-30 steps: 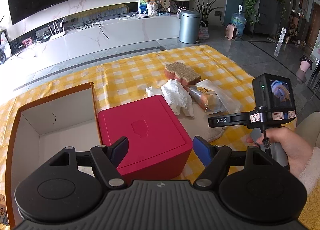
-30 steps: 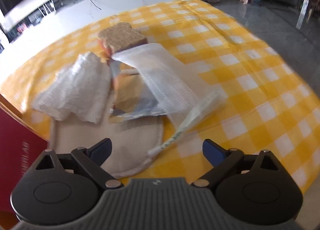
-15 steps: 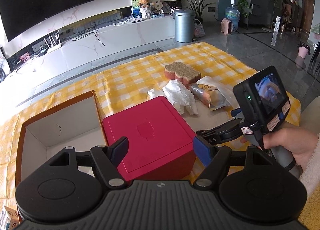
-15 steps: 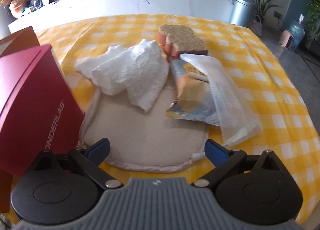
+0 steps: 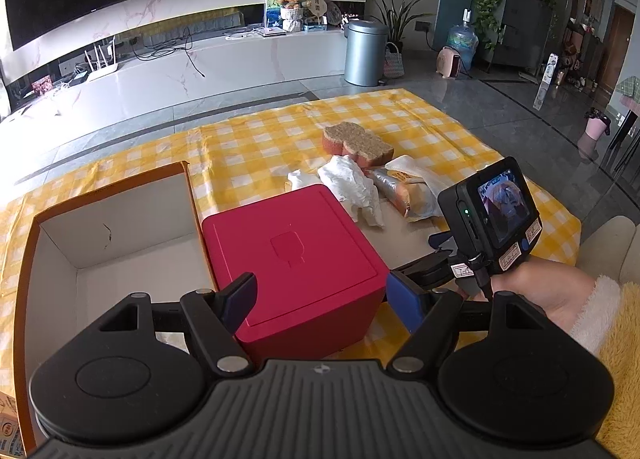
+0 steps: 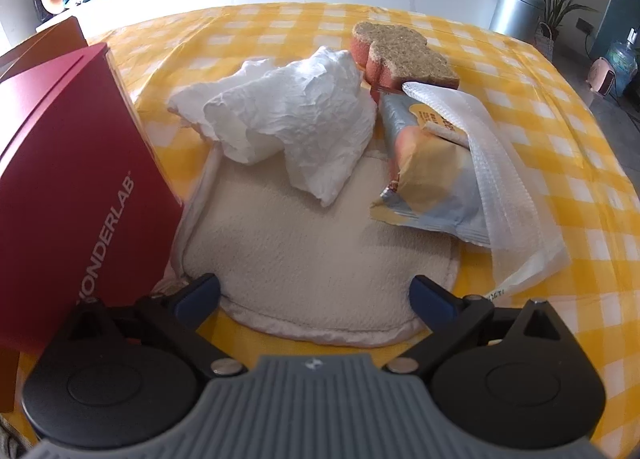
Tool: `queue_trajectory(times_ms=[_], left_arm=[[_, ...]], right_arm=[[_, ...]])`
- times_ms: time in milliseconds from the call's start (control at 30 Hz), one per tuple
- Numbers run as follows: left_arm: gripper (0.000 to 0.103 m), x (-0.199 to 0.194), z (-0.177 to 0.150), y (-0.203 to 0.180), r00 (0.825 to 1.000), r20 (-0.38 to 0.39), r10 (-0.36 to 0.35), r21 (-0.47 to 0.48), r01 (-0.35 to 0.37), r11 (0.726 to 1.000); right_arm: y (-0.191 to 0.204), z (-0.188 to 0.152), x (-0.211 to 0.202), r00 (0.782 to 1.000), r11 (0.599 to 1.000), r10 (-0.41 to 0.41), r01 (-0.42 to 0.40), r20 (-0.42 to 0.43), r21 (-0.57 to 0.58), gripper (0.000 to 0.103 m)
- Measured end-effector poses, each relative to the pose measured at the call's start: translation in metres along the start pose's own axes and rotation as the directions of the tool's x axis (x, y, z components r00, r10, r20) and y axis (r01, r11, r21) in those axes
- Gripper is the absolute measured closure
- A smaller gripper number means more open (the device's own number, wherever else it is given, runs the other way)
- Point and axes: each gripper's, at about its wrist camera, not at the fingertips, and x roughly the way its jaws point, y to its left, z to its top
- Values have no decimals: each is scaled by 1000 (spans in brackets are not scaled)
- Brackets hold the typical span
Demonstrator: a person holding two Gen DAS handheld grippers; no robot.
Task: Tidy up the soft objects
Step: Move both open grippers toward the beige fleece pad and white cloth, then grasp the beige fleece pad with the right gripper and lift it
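Note:
A heap of soft things lies on the yellow checked cloth: a cream cloth pad [image 6: 320, 251], crumpled white tissue [image 6: 296, 119], a snack packet [image 6: 432, 179], a clear ribbed plastic bag [image 6: 496, 163] and a brown-topped orange sponge [image 6: 400, 55]. My right gripper [image 6: 316, 295] is open, its blue fingertips just above the pad's near edge, nothing pinched. My left gripper [image 5: 322, 295] is open and hovers over the near corner of a red box [image 5: 296, 255]. The sponge [image 5: 356, 143] and tissue [image 5: 352, 187] lie beyond that box.
An open cardboard box [image 5: 112, 239] with a white inside stands left of the red box [image 6: 72, 163]. A person's hand [image 5: 536, 291] in a fluffy sleeve holds the right tool's camera unit [image 5: 492, 215]. The checked cloth [image 6: 560, 139] ends at grey floor on the right.
The right gripper has rolled level and shifted left, so the red box came into its view and the cream pad now lies between its fingers. The left gripper has barely moved.

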Motion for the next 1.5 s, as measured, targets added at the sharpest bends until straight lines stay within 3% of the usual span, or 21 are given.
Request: queue_trajectory(times_ms=[67, 233, 367, 467, 667, 867, 1000, 1100, 1167, 1200, 1300, 1400, 1500], left_arm=[[16, -1, -1, 0, 1000, 2, 9, 1, -9, 1000], [16, -2, 2, 5, 1000, 4, 31, -3, -31, 1000], [16, -3, 3, 6, 999, 9, 32, -6, -32, 999], [16, -3, 3, 4, 999, 13, 38, 1, -38, 999], [16, -2, 6, 2, 999, 14, 41, 5, -41, 999], [16, -3, 6, 1, 999, 10, 37, 3, -37, 999], [16, -7, 7, 4, 999, 27, 20, -26, -19, 999], [16, -9, 10, 7, 999, 38, 20, -47, -19, 999], [16, -8, 11, 8, 999, 39, 19, -56, -17, 998], [16, -7, 11, 9, 999, 36, 17, -57, -15, 998], [16, -6, 8, 10, 999, 29, 12, -55, -11, 998], [16, 0, 7, 8, 1000, 12, 23, -47, -23, 999], [16, 4, 5, 6, 998, 5, 55, -38, -54, 998]], right_arm=[[4, -2, -3, 1000, 1000, -5, 5, -2, -25, 11], [7, -5, -12, 1000, 999, -16, 17, 16, -41, 39], [-1, -5, -16, 997, 998, -70, 70, 25, -3, 79], [-15, -5, -21, 999, 997, -38, 36, 25, 73, 95], [-40, -17, -42, 993, 962, 90, -108, 82, 251, 96], [-33, -26, -77, 978, 962, 127, -163, 167, 220, 98], [-29, -31, -110, 922, 938, 253, -308, 294, 158, 100], [-35, -31, -130, 880, 915, 294, -371, 372, 156, 101], [-37, -32, -136, 868, 908, 305, -389, 391, 156, 101], [-36, -32, -137, 875, 915, 292, -374, 386, 154, 101], [-32, -33, -128, 934, 960, 179, -234, 310, 152, 101], [-34, -31, -100, 965, 967, 134, -176, 225, 182, 100], [-29, -27, -85, 982, 980, 90, -116, 164, 160, 99]])
